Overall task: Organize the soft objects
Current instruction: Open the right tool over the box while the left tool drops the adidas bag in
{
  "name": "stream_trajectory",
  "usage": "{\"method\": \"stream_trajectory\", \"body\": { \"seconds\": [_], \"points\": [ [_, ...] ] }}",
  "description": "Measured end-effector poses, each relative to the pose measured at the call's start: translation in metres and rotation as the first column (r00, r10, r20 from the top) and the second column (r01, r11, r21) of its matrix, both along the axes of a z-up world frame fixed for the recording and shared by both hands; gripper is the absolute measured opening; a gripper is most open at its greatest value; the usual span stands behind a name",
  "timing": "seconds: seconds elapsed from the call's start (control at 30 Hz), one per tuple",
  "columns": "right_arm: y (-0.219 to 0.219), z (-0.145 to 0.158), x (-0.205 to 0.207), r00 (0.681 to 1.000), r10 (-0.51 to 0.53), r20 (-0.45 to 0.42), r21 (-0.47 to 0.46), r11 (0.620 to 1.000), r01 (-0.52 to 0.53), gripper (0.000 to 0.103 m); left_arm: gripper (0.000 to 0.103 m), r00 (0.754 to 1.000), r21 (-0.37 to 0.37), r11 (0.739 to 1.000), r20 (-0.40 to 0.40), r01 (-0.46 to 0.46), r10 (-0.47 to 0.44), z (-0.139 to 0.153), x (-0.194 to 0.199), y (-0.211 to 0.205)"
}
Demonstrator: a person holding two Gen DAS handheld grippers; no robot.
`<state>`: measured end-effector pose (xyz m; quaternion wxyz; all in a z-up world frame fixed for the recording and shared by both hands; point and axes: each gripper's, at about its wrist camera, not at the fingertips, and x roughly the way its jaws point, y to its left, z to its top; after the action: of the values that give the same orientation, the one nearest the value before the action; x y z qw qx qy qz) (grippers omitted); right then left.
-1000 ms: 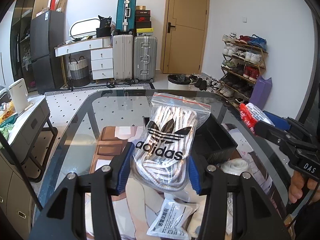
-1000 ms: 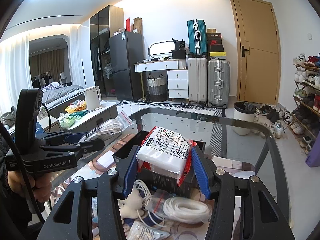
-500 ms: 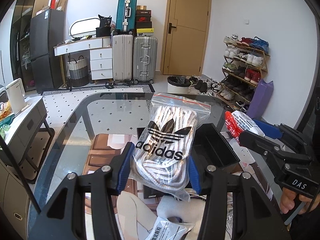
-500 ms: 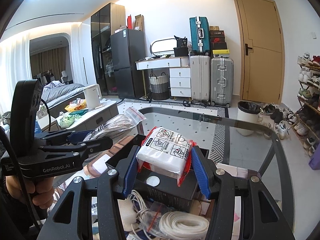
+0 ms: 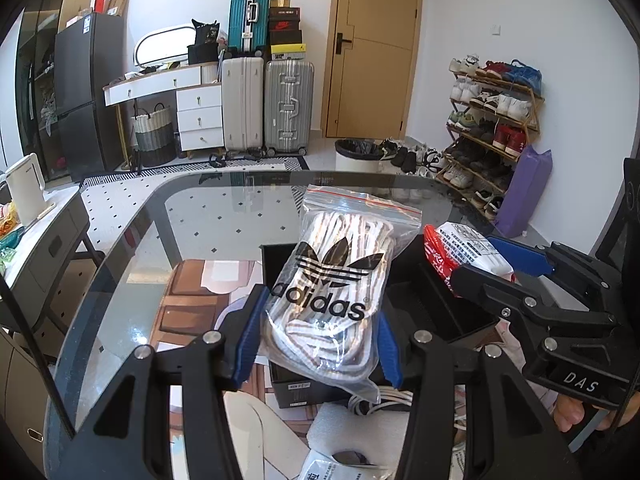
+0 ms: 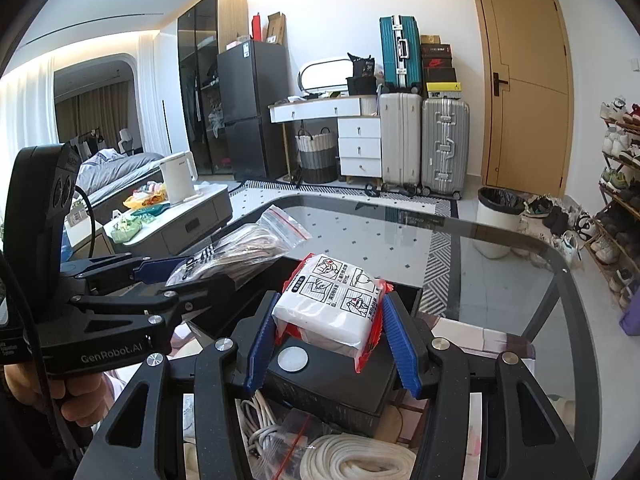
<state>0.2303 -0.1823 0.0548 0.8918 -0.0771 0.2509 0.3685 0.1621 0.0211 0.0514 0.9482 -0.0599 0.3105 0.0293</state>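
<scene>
My left gripper (image 5: 318, 340) is shut on a clear zip bag of white laces with an adidas logo (image 5: 336, 288), held over an open black box (image 5: 432, 304) on the glass table (image 5: 132, 264). My right gripper (image 6: 328, 336) is shut on a white and red wipes packet (image 6: 336, 304), held over the same black box (image 6: 332, 376). The right gripper with its packet (image 5: 468, 248) shows at the right of the left wrist view. The left gripper with its bag (image 6: 240, 248) shows at the left of the right wrist view.
Loose soft items lie on the table near me: a coil of white cord in a bag (image 6: 360, 456), white cables (image 6: 256, 420), a white foam piece (image 5: 356, 428) and a printed sachet (image 5: 336, 468). A side cabinet with a kettle (image 6: 178, 178) stands to the left.
Both grippers have moved forward over the black box with their loads, and the right gripper has come closer to the left one.
</scene>
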Motion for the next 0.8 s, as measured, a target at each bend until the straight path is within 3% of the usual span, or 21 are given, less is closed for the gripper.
{"method": "stream_trajectory", "body": {
  "seconds": [0.5, 0.63, 0.7, 0.8],
  "points": [
    [0.015, -0.019, 0.010, 1.000, -0.004, -0.009, -0.046, 0.999, 0.004, 0.056, 0.050, 1.000, 0.045, 0.999, -0.027, -0.010, 0.012, -0.009, 0.007, -0.004],
    [0.011, -0.015, 0.005, 1.000, -0.018, 0.010, -0.046, 0.999, 0.018, 0.068, 0.053, 0.999, 0.063, 0.998, -0.035, -0.010, 0.012, -0.009, 0.007, -0.006],
    [0.006, -0.013, 0.001, 1.000, -0.027, 0.016, -0.043, 0.999, 0.028, 0.073, 0.063, 0.999, 0.066, 0.998, -0.035, -0.006, 0.008, -0.009, 0.006, -0.007],
    [-0.003, -0.010, -0.005, 0.999, -0.045, 0.029, -0.038, 0.998, 0.046, 0.090, 0.075, 0.999, 0.066, 0.998, -0.034, 0.004, -0.002, -0.008, 0.003, -0.008]
  ]
}}
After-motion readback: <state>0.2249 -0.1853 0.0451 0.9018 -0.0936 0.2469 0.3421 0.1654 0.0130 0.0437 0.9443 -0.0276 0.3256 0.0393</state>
